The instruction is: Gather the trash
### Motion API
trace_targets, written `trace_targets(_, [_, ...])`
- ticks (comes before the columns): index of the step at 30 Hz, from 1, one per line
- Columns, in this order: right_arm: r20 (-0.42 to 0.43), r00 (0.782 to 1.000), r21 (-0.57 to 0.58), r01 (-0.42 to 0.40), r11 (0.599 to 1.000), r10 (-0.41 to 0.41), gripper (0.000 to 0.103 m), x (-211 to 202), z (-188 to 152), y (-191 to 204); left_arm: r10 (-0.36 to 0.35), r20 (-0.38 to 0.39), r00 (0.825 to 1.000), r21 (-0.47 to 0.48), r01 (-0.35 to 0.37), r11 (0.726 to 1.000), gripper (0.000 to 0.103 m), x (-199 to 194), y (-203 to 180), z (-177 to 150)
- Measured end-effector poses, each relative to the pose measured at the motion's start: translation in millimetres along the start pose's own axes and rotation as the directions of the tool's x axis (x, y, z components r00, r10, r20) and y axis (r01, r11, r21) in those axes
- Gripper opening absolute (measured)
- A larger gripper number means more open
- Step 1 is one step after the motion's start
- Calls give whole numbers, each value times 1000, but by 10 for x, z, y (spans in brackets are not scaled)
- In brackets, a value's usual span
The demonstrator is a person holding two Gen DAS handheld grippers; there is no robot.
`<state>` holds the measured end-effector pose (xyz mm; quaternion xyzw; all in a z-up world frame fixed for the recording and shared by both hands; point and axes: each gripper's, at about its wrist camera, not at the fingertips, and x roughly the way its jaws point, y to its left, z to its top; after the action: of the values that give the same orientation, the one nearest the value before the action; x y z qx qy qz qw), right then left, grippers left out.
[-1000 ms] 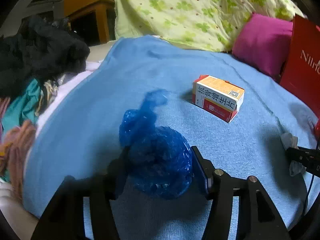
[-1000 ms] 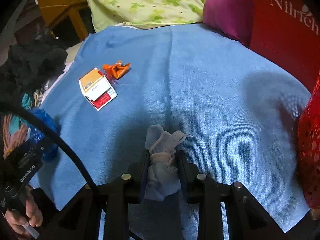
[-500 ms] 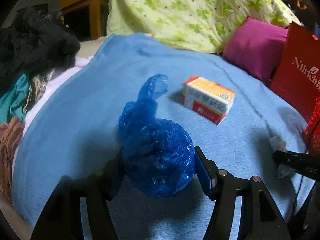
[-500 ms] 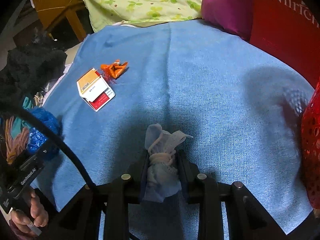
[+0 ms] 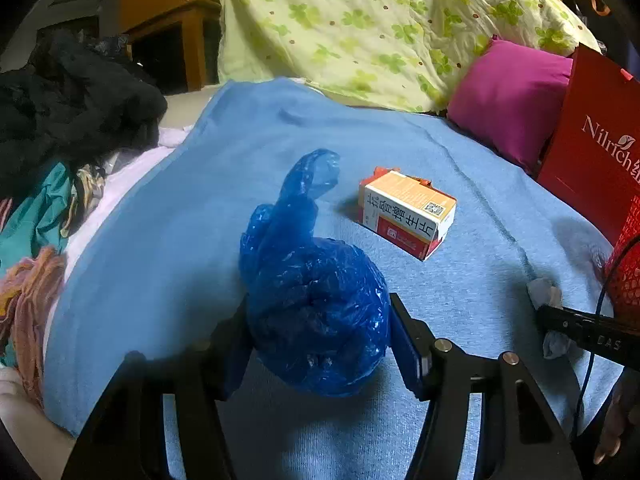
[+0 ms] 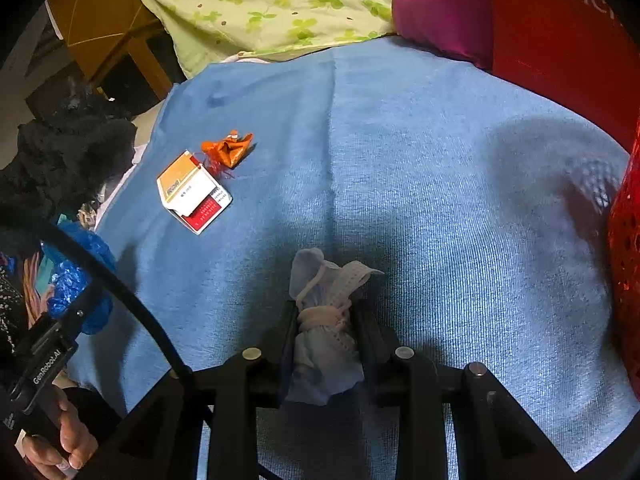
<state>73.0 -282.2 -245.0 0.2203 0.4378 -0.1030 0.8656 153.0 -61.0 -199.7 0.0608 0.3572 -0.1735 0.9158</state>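
My left gripper (image 5: 320, 332) is shut on a crumpled blue plastic bag (image 5: 316, 292), held just above the blue blanket (image 5: 180, 216); the bag's twisted neck points up and away. In the right wrist view my right gripper (image 6: 326, 320) is shut on a bundled pale face mask (image 6: 326, 312) tied with its strap. The same mask (image 5: 544, 294) shows at the right edge of the left wrist view. An orange, white and red medicine box (image 5: 406, 212) lies on the blanket beyond the bag, seen too as the box (image 6: 194, 192), with a crumpled orange wrapper (image 6: 228, 150) just behind it.
A red mesh basket (image 6: 626, 248) stands at the right edge, a red paper bag (image 5: 596, 152) and magenta pillow (image 5: 508, 96) behind it. A green-patterned quilt (image 5: 360, 28) lies at the back. Dark and coloured clothes (image 5: 60, 120) pile up at the blanket's left edge.
The left gripper has lifted slightly with the blue bag, and the medicine box sits further left in its view. The right gripper holds the mask as before, rolled a little.
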Motion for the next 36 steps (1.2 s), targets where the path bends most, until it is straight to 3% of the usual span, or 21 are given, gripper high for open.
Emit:
trace_targets(11, [-4,999,-7,-32,999,32,32,-3,13,-40,44,9,999,41,-44,998,63,-90,-141,15])
trace_targets(36, [-1,998,2,-57,998,57,32,-12,15,-72,68,7,998,53,-68,996,64,-144,-169,36])
